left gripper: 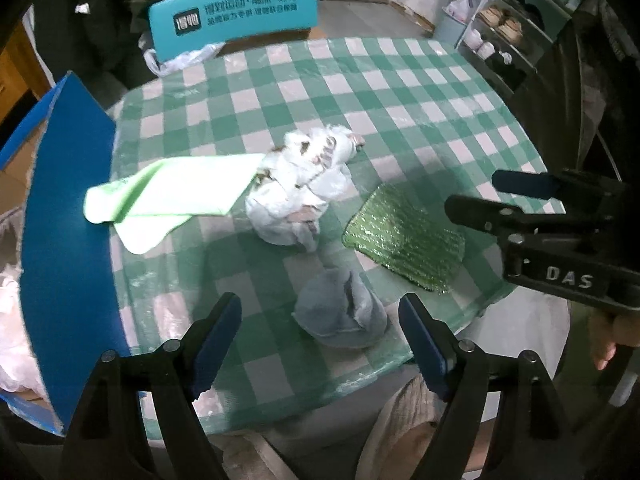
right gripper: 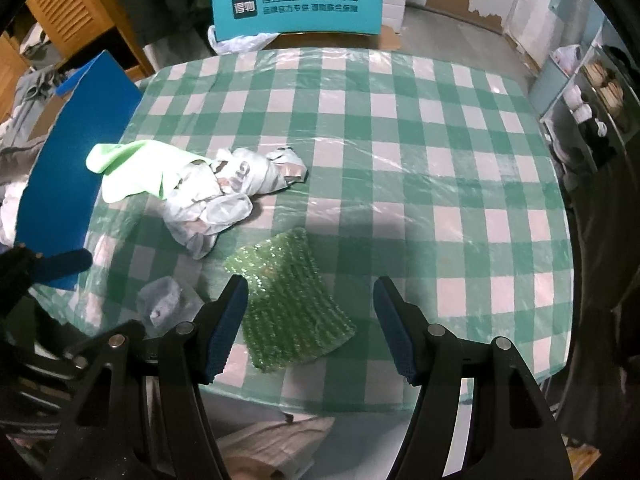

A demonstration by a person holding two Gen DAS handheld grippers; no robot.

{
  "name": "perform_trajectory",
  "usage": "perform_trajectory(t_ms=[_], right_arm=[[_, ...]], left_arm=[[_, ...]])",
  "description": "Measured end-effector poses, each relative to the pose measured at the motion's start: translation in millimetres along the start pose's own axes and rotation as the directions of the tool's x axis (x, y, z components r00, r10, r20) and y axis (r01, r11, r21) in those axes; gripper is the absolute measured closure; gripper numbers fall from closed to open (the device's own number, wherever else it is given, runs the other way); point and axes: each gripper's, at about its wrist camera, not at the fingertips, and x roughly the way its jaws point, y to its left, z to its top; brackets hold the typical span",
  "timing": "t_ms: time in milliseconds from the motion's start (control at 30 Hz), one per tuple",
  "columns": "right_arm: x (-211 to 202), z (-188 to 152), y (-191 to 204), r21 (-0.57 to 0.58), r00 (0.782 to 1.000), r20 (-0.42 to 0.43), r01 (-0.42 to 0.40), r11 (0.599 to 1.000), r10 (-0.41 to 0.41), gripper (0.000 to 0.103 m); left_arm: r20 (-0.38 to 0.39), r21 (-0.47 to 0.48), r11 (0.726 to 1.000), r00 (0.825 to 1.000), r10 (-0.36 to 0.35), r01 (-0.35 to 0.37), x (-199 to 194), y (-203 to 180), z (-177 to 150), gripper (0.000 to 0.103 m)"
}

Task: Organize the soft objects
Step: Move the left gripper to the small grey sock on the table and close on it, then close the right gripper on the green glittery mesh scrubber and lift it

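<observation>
In the left wrist view, I read the scene from the left edge. A blue board (left gripper: 68, 216) stands along the left side of the checked surface (left gripper: 400, 92). Just right of it, at centre left, a light green cloth (left gripper: 168, 196) lies flat, its right end touching a crumpled white plastic bag (left gripper: 304, 184) at frame centre. Below centre sits a small bunched grey cloth (left gripper: 340, 316). At centre right lies a flat green sparkly pad (left gripper: 404, 236), apart from the others.

None of the 4 soft items appears sorted yet; I judge them loosely scattered, awaiting collection.

Left gripper (left gripper: 320, 344): its fingers are spread wide with nothing between them, framing the grey cloth from above. I judge this is an approach for a top-down pinch.

Right gripper (right gripper: 310, 328): its fingers are released and grasp nothing. In the right wrist view they point steeply down over the lower half of the sparkly pad, at lower centre, not touching it.
</observation>
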Motion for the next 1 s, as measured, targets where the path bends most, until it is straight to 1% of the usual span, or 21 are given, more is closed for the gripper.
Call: perform_trajectory(t_ms=[100,267,433,567,733,767,833,900,967,1000], right_arm=[[0,-1,0,-0.005,1.000,-0.001,0.002,1.000,-0.002,0.037],[2,-1,3,-0.017,1.000,-0.006,0.003,1.000,-0.003,0.037],[6,-1,4,-0.027,1.000,-0.013,0.000,1.000,0.000,0.037],[8,0,0,-0.011,1.000,-0.019,0.004,1.000,-0.004,0.037],[11,1,0,-0.015,1.000,-0.023,0.005,1.000,-0.005,0.037],[12,1,0,-0.016,1.000,-0.026,0.006,1.000,-0.007,0.037],[14,0,-1,-0.013,0.999,-0.033,0.011,1.000,-0.012,0.037],[16,0,-2,-0.008,0.999,-0.037,0.011,1.000,-0.012,0.037],[19,0,-2,-0.010,0.999,-0.044,0.011,1.000,-0.011,0.037],[21,-1,-1,-0.012,0.999,-0.048,0.009,1.000,-0.010,0.037]], left_arm=[[-0.037,-0.005,1.000,0.999,-0.008,0.008,13,-2,-1,0.020],[-0.070,0.005,1.000,0.997,0.021,-0.021,29,-1,-2,0.020],[-0.115,0.006,1.000,0.993,0.018,-0.017,45,-1,-3,0.020],[-0.130,-0.011,1.000,0.991,-0.012,0.011,53,0,-2,0.020],[-0.128,0.003,1.000,0.992,-0.015,0.015,59,-4,-3,0.022],[-0.129,0.006,1.000,0.991,-0.019,0.020,59,-5,-3,0.024],[-0.129,0.016,0.999,0.991,-0.030,0.032,61,-7,-3,0.035],[-0.129,0.020,0.999,0.991,-0.035,0.038,62,-9,-2,0.054],[-0.135,0.022,0.999,0.990,-0.037,0.040,64,-8,-1,0.063],[-0.134,0.017,0.999,0.990,-0.035,0.038,64,-7,-1,0.064]])
